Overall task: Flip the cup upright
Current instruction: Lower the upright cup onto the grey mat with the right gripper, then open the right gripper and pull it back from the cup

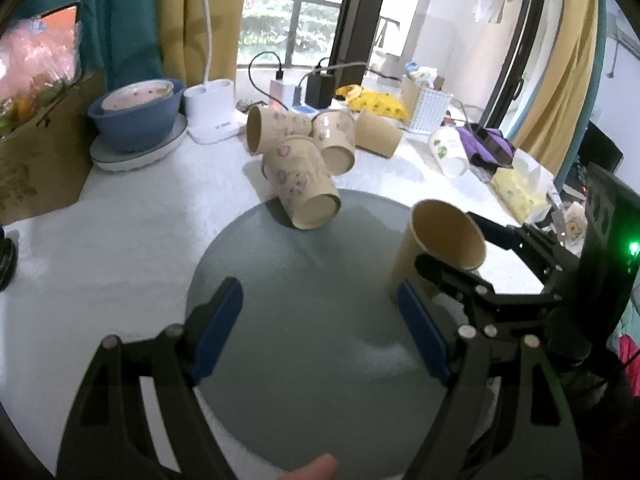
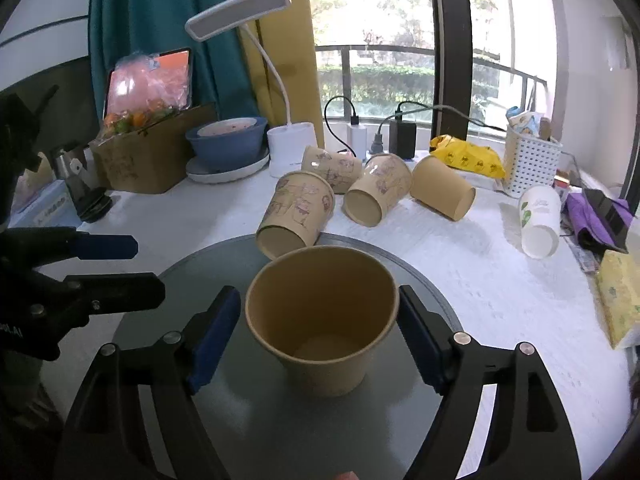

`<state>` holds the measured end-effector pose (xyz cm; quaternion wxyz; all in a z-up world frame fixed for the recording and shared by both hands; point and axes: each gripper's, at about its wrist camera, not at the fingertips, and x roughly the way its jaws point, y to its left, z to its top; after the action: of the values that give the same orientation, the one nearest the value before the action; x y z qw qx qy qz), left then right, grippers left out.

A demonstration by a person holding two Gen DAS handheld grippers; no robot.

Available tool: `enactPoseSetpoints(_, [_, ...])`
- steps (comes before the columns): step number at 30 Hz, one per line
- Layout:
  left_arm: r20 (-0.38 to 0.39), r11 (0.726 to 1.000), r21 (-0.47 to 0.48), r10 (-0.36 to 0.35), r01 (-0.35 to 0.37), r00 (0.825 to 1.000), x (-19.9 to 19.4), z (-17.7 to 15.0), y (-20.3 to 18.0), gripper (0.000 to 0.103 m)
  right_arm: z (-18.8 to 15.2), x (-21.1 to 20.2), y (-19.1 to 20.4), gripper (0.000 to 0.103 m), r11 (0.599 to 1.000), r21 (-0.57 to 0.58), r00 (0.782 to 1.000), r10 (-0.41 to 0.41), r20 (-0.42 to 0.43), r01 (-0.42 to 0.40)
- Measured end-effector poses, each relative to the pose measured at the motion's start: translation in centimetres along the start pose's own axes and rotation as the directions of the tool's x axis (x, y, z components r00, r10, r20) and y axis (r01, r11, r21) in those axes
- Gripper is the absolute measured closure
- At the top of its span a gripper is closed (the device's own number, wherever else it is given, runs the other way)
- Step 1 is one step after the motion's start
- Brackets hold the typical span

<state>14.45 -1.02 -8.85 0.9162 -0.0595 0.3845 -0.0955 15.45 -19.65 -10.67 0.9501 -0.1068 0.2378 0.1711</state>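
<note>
A plain brown paper cup (image 2: 320,320) stands upright, mouth up, on the round grey mat (image 2: 160,312). My right gripper (image 2: 320,336) is open, its blue pads on either side of the cup with small gaps. In the left wrist view the same cup (image 1: 436,248) stands at the mat's right side with the right gripper (image 1: 448,272) around it. My left gripper (image 1: 320,328) is open and empty over the mat (image 1: 300,320). A printed cup (image 1: 304,188) lies on its side at the mat's far edge.
More cups lie on their sides behind: printed ones (image 2: 376,192), a plain brown one (image 2: 444,188), a white one (image 2: 540,220). A blue bowl on a plate (image 2: 228,144), a cardboard box (image 2: 148,156), a lamp base (image 2: 290,148), chargers and a white basket (image 2: 528,160) line the back.
</note>
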Motion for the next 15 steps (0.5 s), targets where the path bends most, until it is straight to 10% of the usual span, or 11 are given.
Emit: enactPoseSetpoints(15, [0.147,0.998,0.059,-0.04,0.031,0.988,-6.9,-1.6,-2.8,0.022,0.1,-7.9,2.1,0.021,0.998,-0.021,0.995,-0.057,0.087,0.059])
